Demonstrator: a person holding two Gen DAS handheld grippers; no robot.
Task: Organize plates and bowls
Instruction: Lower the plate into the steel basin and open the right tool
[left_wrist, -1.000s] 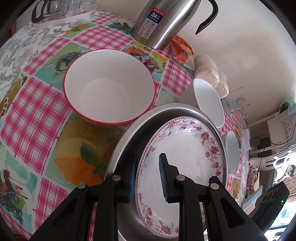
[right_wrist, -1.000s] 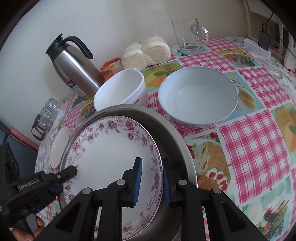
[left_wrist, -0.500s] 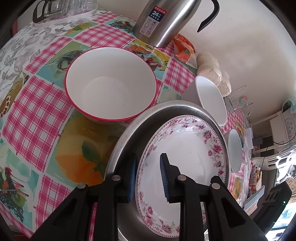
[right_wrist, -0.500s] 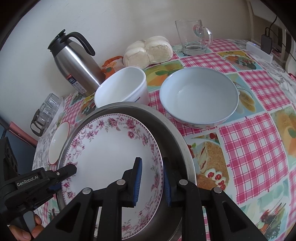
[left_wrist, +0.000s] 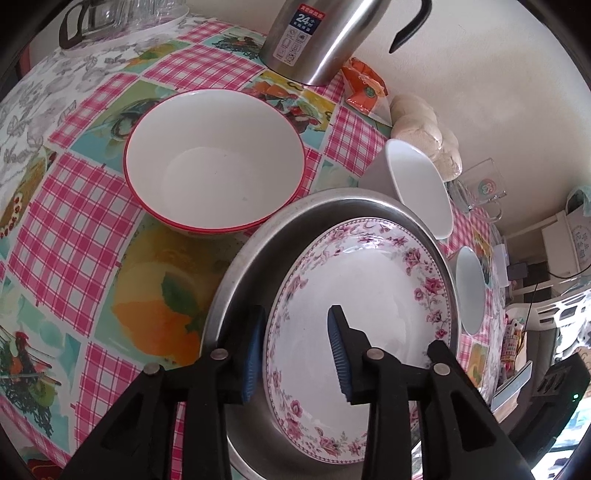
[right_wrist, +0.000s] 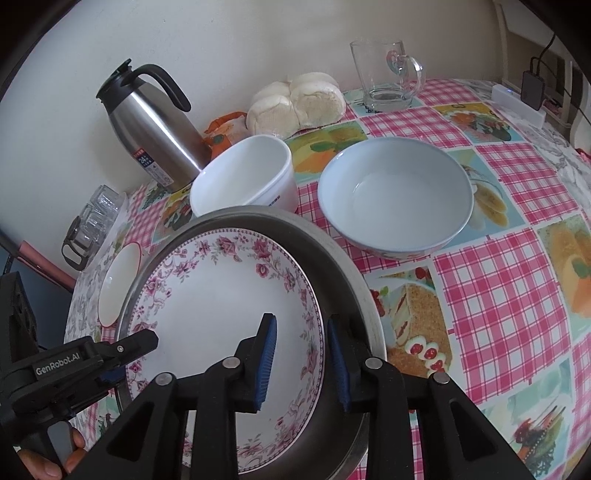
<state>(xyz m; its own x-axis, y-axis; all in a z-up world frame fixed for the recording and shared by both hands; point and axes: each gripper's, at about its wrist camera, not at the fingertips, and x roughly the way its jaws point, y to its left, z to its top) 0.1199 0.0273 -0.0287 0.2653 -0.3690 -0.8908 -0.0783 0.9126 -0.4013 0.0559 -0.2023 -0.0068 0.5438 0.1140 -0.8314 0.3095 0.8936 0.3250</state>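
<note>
Floral plate (left_wrist: 364, 291) lies face-up inside a steel basin (left_wrist: 236, 273) as left gripper (left_wrist: 295, 349) and right gripper (right_wrist: 301, 363) angle steeply downward, fingers opening astride opposite rims, pads clear.

Bare cloth (right_wrist: 509, 295) right of pan (right_wrist: 365, 295); bowls (right_wrist: 395, 195) crowding behind.

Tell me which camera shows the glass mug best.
The right wrist view: the glass mug stands whole and unobstructed near the wall, beside the bread rolls. In the left wrist view it is small and distorted at the frame's right, partly hidden behind the white bowl.
</note>
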